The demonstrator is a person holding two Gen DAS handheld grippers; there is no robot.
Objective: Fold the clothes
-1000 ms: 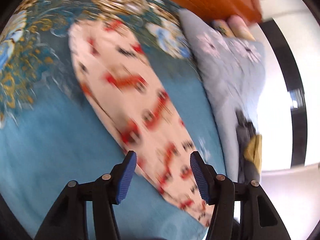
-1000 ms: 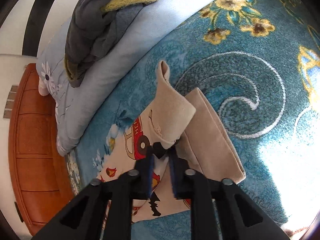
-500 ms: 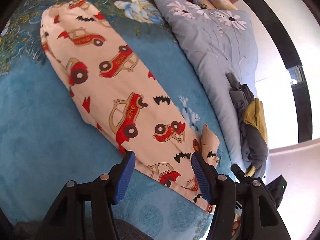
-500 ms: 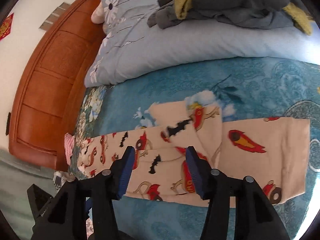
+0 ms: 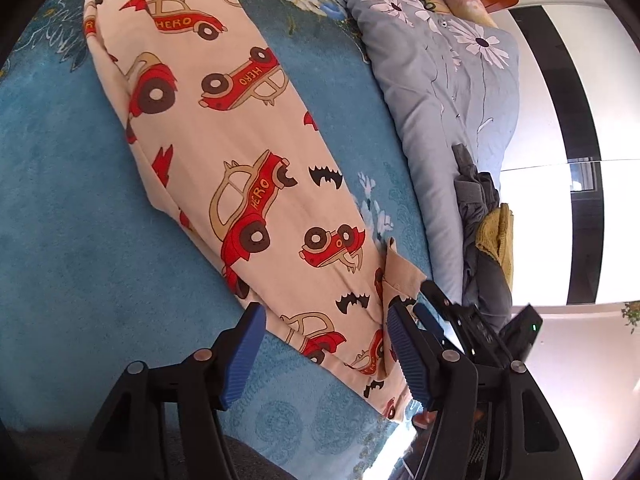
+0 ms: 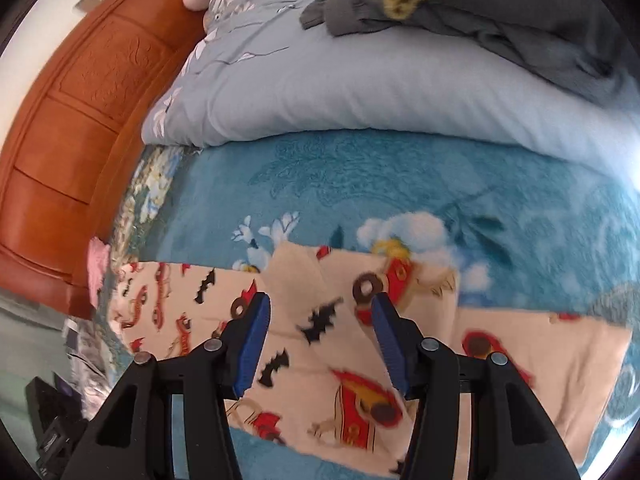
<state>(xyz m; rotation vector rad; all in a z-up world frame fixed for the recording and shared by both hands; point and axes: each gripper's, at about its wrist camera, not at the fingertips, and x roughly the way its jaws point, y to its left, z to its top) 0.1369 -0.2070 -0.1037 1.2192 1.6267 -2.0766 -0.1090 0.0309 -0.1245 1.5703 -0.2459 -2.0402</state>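
Cream trousers [image 5: 248,152] printed with red cars and black bats lie stretched out on a blue floral blanket [image 5: 72,216]. My left gripper [image 5: 324,344] hovers over their near end. Its jaws are opening, the cloth lies under them and nothing is pinched. A small plain flap [image 5: 400,272] is turned back at the trousers' right edge, just beyond the black body of the right tool [image 5: 480,328]. In the right wrist view my right gripper [image 6: 320,336] stands open above the same trousers [image 6: 360,368], and its blue pads [image 6: 252,344] touch no cloth.
A pale blue quilt with daisies [image 5: 440,80] lies along the far side of the blanket. Grey and mustard clothes [image 6: 480,12] are heaped on it. A wooden headboard [image 6: 80,100] closes the bed's end, with something pink [image 6: 98,264] beside it.
The right gripper has let go of the plain trouser end it pinched, opened and rolled round. The left gripper has slid along the trousers towards their end and widened a little.
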